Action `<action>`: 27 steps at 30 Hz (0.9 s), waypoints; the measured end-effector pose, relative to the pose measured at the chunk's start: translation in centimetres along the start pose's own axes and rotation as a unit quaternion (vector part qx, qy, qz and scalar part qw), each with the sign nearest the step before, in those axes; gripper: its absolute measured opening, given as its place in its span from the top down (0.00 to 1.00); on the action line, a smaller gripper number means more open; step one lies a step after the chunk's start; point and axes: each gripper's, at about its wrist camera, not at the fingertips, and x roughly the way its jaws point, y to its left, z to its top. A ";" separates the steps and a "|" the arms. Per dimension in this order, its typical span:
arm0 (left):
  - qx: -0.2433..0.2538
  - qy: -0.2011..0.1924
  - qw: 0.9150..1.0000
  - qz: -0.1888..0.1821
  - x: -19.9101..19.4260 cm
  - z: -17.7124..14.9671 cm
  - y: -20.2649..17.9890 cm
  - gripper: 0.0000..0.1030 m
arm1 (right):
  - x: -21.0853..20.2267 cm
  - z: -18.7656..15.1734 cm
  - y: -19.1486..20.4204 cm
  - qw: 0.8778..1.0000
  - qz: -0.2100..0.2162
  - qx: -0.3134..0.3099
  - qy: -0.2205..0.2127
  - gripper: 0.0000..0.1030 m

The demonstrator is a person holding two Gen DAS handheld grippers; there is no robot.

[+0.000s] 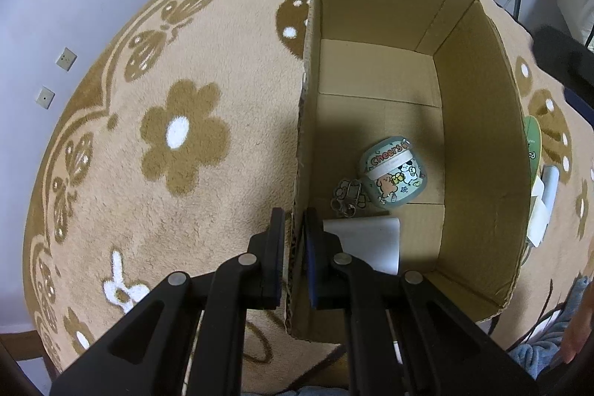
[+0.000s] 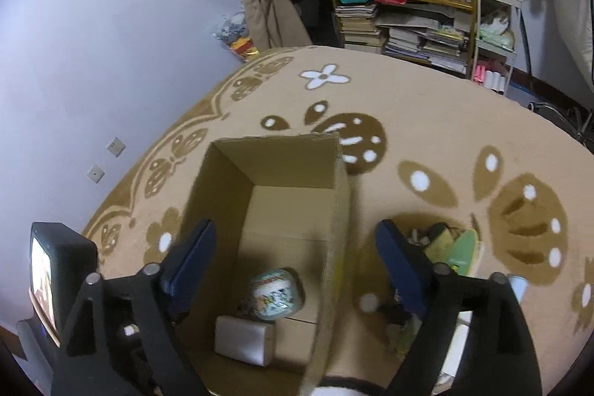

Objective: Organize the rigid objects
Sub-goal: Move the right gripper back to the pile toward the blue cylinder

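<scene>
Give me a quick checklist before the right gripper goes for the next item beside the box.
1. Left gripper clamped on the cardboard box wall: ok.
2. Right gripper open, nothing between its pads: ok.
3. Box has bare floor left beyond the Cheers case and white block: ok.
4. Loose items lie on the rug right of the box: ok.
5. Which item is free to lift: cannot tell, pile partly hidden.

Left tongs matte black with silver pivot pins, right tongs black, dark blue pads
</scene>
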 end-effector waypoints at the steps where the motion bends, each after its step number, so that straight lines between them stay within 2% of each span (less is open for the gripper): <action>1: -0.001 0.000 1.000 -0.001 0.0 0.0 0.0 0.91 | -0.2 -0.1 -0.4 1.000 -0.007 0.000 -0.001 0.00; 7: 0.000 0.000 1.000 -0.001 0.0 0.0 0.0 0.91 | -1.2 -0.6 -3.5 0.999 -0.044 0.002 0.003 0.00; 11: 0.003 0.000 1.000 0.004 0.0 0.0 -0.1 0.91 | -1.8 -1.3 -5.7 0.996 -0.084 -0.009 0.002 0.00; 17: 0.003 0.001 1.000 0.003 -0.1 0.0 -0.1 0.91 | -2.1 -2.9 -9.4 0.992 -0.127 -0.018 0.018 0.00; 27: 0.004 0.001 1.000 0.007 -0.1 0.0 -0.2 0.90 | -2.0 -5.4 -16.2 0.981 -0.185 0.043 0.045 0.00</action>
